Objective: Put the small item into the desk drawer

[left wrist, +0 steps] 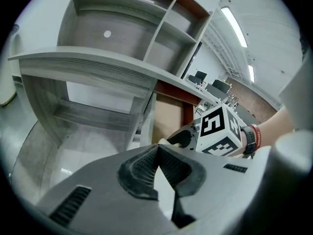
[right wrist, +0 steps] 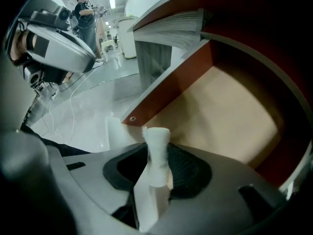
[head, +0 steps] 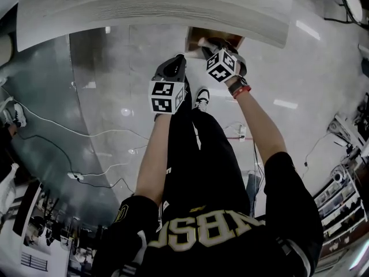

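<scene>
The small item [right wrist: 157, 153] is a white, soft-looking roll pinched at its waist between the pads of my right gripper [right wrist: 156, 148], which is shut on it. It hangs over the open desk drawer [right wrist: 230, 116], which has a tan floor and red-brown walls. In the head view the right gripper [head: 209, 46] reaches into the drawer [head: 196, 36] just under the desk's edge. My left gripper [head: 174, 65] hovers left of it, outside the drawer. Its jaws [left wrist: 157, 148] meet at the tips with nothing between them. The right gripper's marker cube [left wrist: 220, 129] shows beside the drawer [left wrist: 168, 119].
The grey wood desk top [head: 150, 7] runs across the top of the head view, and shelves [left wrist: 122, 28] rise above it. White cables [head: 63, 128] trail over the glossy floor at the left. The person's legs and a shoe [head: 201, 98] are below the grippers.
</scene>
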Demonstrator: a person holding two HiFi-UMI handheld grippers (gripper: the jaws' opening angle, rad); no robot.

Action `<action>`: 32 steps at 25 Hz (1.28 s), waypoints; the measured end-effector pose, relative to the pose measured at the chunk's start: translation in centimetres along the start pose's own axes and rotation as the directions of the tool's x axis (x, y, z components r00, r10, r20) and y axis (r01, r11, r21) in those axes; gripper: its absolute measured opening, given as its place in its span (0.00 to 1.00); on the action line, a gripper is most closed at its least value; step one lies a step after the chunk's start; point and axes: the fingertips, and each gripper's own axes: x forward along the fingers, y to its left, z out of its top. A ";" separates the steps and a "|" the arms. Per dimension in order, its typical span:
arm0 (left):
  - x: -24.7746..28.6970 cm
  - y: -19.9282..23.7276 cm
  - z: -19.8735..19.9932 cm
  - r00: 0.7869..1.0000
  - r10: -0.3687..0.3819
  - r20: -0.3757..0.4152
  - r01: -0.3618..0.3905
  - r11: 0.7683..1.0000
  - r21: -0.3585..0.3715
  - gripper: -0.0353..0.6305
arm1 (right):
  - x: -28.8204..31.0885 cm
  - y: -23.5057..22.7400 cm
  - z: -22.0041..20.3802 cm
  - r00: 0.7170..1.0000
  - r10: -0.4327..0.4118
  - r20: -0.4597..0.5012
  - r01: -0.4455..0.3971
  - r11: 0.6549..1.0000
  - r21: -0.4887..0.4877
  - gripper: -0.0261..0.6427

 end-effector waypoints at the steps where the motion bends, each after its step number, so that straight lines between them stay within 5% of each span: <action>1: 0.0 0.1 -0.2 1.000 0.000 -0.001 0.000 1.000 -0.004 0.07 | 0.3 -0.1 -0.2 1.000 -0.001 -0.007 0.001 1.000 -0.007 0.25; 9: -0.1 0.5 -1.3 1.000 -0.004 -0.005 0.004 1.000 -0.019 0.07 | 2.2 0.6 -1.0 0.999 0.003 -0.051 -0.006 0.999 -0.048 0.24; 22: -2.3 0.6 0.1 0.999 0.009 0.035 -0.008 1.000 -0.021 0.07 | -0.7 0.6 -0.4 0.999 0.002 -0.043 -0.002 1.000 0.021 0.32; 32: -5.3 -2.3 4.2 0.994 0.023 0.104 -0.023 1.000 0.002 0.07 | -10.3 -1.4 0.9 0.991 -0.079 0.106 0.045 0.956 0.291 0.31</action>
